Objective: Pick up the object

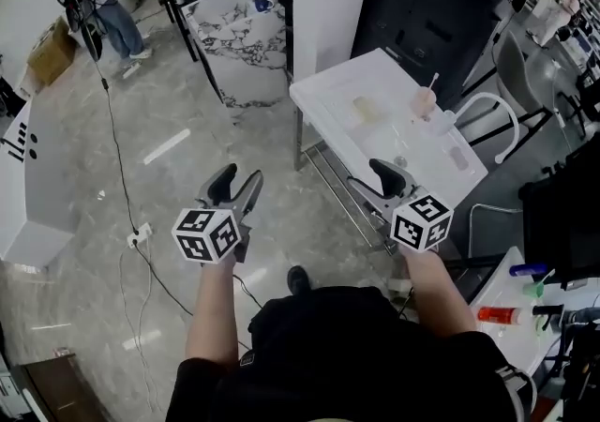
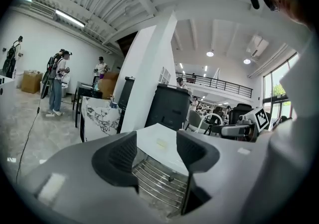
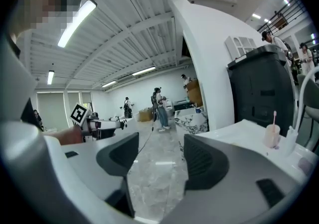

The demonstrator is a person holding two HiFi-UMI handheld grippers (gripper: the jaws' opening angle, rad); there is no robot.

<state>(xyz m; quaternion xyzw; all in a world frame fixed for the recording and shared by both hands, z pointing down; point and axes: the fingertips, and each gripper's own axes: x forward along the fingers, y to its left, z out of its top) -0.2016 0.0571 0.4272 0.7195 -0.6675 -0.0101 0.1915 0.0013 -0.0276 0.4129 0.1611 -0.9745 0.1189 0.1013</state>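
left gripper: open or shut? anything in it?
Open and empty. The left gripper has its jaws well apart in its own view, and only the white table beyond shows through the gap.

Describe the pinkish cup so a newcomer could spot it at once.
Find the white table beside the black cabinet, ahead of the right gripper. Near its cabinet-side edge stands a pinkish cup. Unlike the flat, pale items beside it, it holds a thin stick.
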